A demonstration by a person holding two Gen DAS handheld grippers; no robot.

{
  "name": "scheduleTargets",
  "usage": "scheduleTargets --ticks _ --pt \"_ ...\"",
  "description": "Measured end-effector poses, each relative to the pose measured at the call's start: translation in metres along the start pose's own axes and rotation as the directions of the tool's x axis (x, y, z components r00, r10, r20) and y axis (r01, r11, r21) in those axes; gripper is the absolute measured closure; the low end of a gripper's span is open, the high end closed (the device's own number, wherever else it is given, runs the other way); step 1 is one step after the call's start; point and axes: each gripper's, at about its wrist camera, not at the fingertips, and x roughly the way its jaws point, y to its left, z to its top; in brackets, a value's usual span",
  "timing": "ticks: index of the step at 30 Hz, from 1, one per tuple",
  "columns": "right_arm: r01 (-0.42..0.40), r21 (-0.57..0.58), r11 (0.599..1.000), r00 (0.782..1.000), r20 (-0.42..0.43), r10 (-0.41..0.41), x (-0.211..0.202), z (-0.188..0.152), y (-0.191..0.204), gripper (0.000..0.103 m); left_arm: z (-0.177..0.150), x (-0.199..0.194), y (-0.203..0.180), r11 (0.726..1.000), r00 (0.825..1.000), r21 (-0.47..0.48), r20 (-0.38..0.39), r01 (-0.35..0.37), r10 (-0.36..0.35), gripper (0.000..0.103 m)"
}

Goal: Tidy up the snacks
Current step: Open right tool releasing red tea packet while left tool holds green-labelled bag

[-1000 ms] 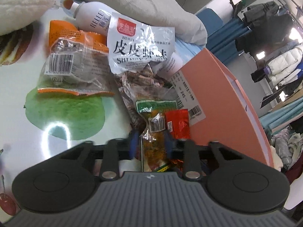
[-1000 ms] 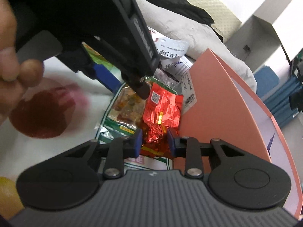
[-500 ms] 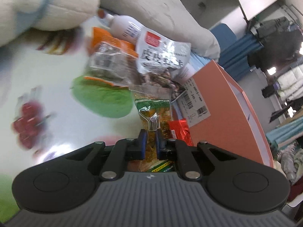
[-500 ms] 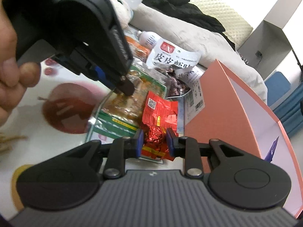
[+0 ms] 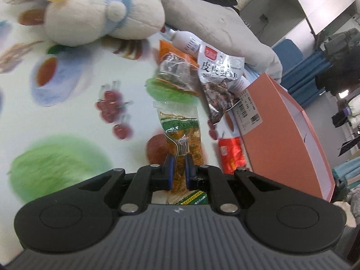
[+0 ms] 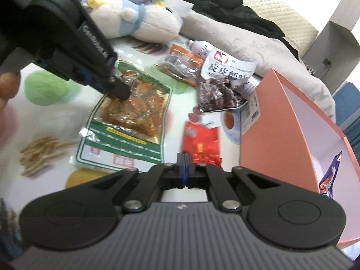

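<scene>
My left gripper (image 5: 179,165) has just been closing and now pinches the green-edged pouch of orange snack (image 5: 182,135), its far end hanging toward the fruit-print tablecloth (image 5: 67,121). My right gripper (image 6: 185,164) has just closed completely, pad against pad, with nothing visibly caught between them; the red foil packet (image 6: 200,142) lies on the cloth just beyond its tips. Beside that packet stands the open pink box (image 6: 279,121). Farther off lie a silver shrimp-snack bag (image 5: 221,83), an orange packet (image 5: 175,67) and a plush toy (image 5: 101,18).
</scene>
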Motion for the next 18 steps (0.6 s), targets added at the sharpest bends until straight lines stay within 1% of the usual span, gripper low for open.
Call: scheduleTargets --ticks 3,4,6,8,9,10,12,15,17,18 --pt "0.019 0.056 0.998 1.000 0.008 -0.019 -0.004 -0.002 -0.005 0.100 -0.008 -0.016 0.003 1.000 1.000 -0.001 0.005 -0.028 0.028 0.091" --pt "0.026 0.075 0.997 1.000 0.000 -0.026 -0.002 -0.003 -0.008 0.096 -0.010 -0.019 0.005 0.999 0.999 -0.007 0.003 -0.033 0.033 0.091" --pt "0.016 0.106 0.994 1.000 -0.006 -0.016 0.001 -0.003 -0.015 0.096 -0.015 -0.025 0.007 0.999 0.999 -0.019 -0.003 -0.045 0.045 0.091" --pt "0.025 0.143 0.989 1.000 -0.013 -0.023 0.005 -0.005 -0.021 0.071 -0.019 -0.028 0.008 0.998 0.999 -0.027 -0.009 -0.054 0.054 0.091" --pt "0.023 0.156 0.987 1.000 -0.013 -0.021 0.006 -0.006 -0.023 0.052 -0.020 -0.029 0.007 0.998 0.998 -0.025 -0.013 -0.055 0.055 0.091" --pt "0.013 0.168 0.986 1.000 -0.012 -0.011 0.006 -0.007 -0.024 0.048 -0.022 -0.030 0.006 0.998 0.998 -0.019 -0.017 -0.056 0.056 0.091" --pt "-0.001 0.174 0.985 0.999 -0.033 0.006 0.012 -0.010 -0.025 0.048 -0.023 -0.027 0.003 0.998 0.998 -0.010 -0.032 -0.062 0.061 0.091" --pt "0.004 0.190 0.982 0.999 -0.051 0.006 0.019 -0.011 -0.028 0.047 -0.025 -0.023 -0.002 0.998 0.996 0.003 -0.055 -0.066 0.066 0.091" --pt "0.008 0.197 0.980 0.998 -0.060 0.004 0.024 -0.012 -0.031 0.042 -0.026 -0.022 -0.004 0.998 0.996 0.012 -0.061 -0.068 0.069 0.091" --pt "-0.005 0.198 0.980 0.998 -0.060 0.017 0.025 -0.012 -0.031 0.040 -0.026 -0.021 -0.006 0.997 0.995 0.016 -0.063 -0.071 0.072 0.091"
